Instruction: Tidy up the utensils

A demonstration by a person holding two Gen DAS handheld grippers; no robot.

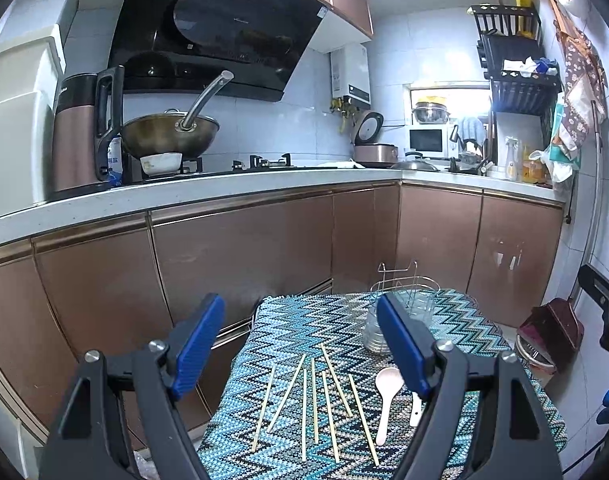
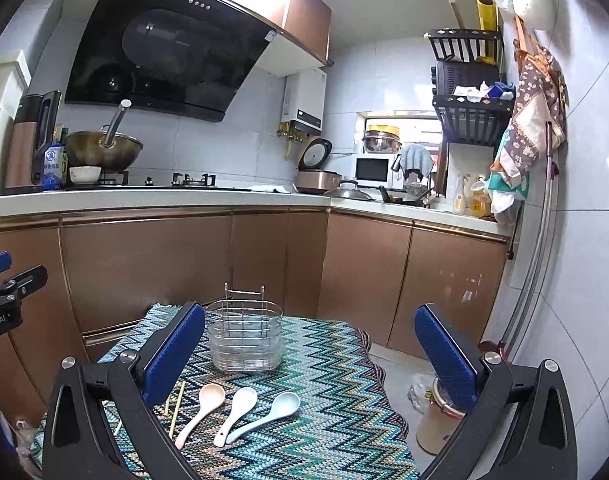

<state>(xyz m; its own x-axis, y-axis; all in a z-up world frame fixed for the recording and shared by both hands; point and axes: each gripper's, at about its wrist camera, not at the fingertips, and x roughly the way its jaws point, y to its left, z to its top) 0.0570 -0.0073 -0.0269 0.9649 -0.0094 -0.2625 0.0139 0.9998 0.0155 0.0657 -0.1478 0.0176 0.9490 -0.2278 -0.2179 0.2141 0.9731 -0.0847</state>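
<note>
**A:** What step was it?

**B:** The start, I judged; nothing was sorted. On the zigzag cloth [image 1: 296, 320], from left to right, lay the loose chopsticks [image 1: 308, 404], then three spoons [image 2: 240, 412], pink, white and pale blue. The left gripper [image 1: 300, 348] hung above the chopsticks, jaws wide apart, holding nothing.

**A:** And the right?

**B:** The right gripper [image 2: 310, 354] was likewise spread, empty. Next probably meant closing on one thin stick.

**A:** The holder?

**B:** A wire caddy [image 2: 244, 336] with a clear liner stood behind the spoons, seemingly empty.
</note>
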